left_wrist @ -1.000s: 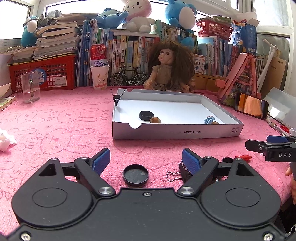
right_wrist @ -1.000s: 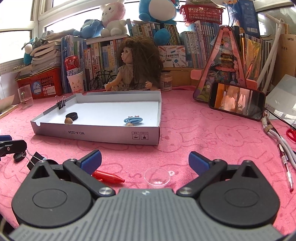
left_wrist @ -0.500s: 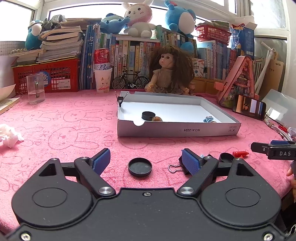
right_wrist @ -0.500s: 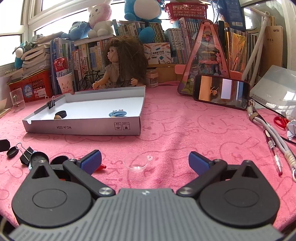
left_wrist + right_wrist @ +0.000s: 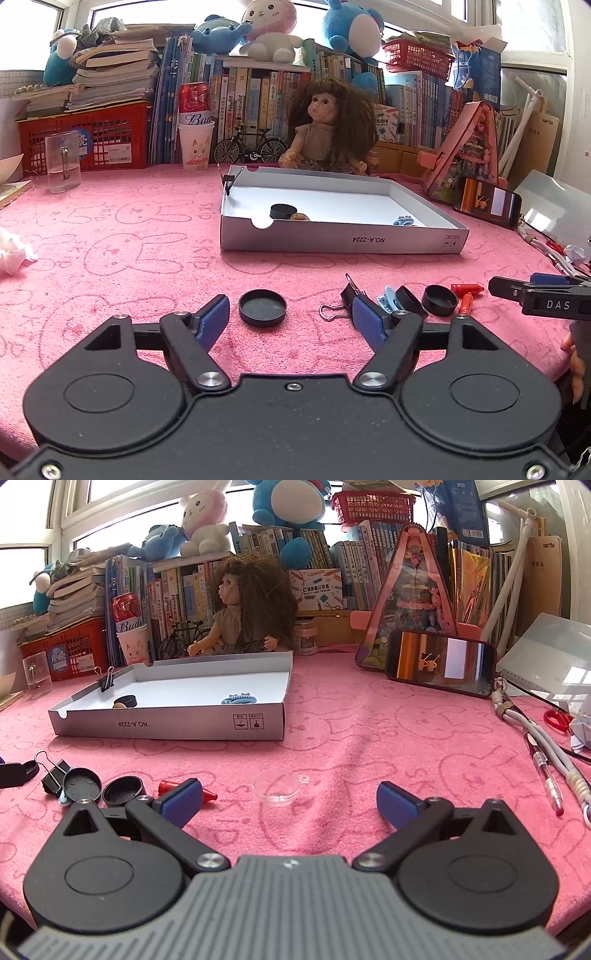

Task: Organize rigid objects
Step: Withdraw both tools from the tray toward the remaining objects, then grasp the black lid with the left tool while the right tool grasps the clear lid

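Observation:
A shallow white box (image 5: 340, 240) (image 5: 170, 722) sits on the pink cloth and holds a black cap (image 5: 280, 211), a brown nut (image 5: 300, 216) and a blue clip (image 5: 402, 221). My left gripper (image 5: 290, 317) is open and empty just behind a black lid (image 5: 262, 306). A binder clip (image 5: 341, 302), a light blue clip (image 5: 388, 300), two more black caps (image 5: 439, 300) and red pieces (image 5: 466, 293) lie to its right. My right gripper (image 5: 290, 799) is open and empty around a clear plastic cup (image 5: 277, 792).
A doll (image 5: 328, 129), books, a red basket (image 5: 85, 142), a paper cup (image 5: 195, 146) and a glass mug (image 5: 62, 162) line the back. A phone (image 5: 439, 661), cables, a pen (image 5: 546, 779) and scissors (image 5: 557, 718) lie at the right. Crumpled tissue (image 5: 13, 251) lies at the left.
Both grippers have pulled back and risen a little, so the lid, the clips and the clear cup now sit farther ahead. Both stay open.

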A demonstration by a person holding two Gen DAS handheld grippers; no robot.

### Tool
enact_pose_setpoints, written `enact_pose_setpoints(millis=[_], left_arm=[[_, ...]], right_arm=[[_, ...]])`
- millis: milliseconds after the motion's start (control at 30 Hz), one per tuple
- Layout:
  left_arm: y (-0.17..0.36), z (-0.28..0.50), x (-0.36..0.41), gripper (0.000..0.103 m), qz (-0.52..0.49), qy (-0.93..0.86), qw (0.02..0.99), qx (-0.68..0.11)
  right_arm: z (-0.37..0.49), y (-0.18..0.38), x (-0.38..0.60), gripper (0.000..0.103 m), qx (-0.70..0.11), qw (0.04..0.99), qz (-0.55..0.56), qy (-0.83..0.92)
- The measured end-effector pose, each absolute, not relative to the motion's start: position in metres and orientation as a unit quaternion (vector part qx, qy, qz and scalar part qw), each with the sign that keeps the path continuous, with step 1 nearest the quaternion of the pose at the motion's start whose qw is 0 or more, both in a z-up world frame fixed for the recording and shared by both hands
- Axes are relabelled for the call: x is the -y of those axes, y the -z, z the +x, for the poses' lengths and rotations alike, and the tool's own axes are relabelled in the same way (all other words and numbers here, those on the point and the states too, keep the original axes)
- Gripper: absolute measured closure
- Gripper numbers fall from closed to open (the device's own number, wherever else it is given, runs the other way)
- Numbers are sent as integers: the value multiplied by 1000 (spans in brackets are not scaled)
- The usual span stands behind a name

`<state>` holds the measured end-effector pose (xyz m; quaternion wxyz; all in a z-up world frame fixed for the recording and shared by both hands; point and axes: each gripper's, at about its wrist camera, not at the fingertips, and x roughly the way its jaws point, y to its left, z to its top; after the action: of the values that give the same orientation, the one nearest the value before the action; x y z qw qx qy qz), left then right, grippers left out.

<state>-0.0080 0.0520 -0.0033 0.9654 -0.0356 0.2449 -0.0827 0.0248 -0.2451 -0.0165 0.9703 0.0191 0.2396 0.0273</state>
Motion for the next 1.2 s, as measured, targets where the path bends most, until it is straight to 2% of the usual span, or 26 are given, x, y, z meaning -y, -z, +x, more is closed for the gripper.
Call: enact_pose_setpoints(millis=[433,600,767,1033,1200], left_arm=[[9,-4,-47,44,-40,93,962,-254],[11,-5,-46,53,-44,98,960,-258],[11,-4,-47,55,-44,93,962,-253],[7,0,-55,56,-45,64,967,-241],[9,7,-58,56,-39,41,968,-246]], right_arm=[[23,17,241,0,-241,970,14,-33],[22,19,237,1,-243,969,9,-44],[21,17,234,5,-235,971,4,-50],[28,14,236,21,-240,970,4,-41],[31,15,238,25,-244,969,5,-34]])
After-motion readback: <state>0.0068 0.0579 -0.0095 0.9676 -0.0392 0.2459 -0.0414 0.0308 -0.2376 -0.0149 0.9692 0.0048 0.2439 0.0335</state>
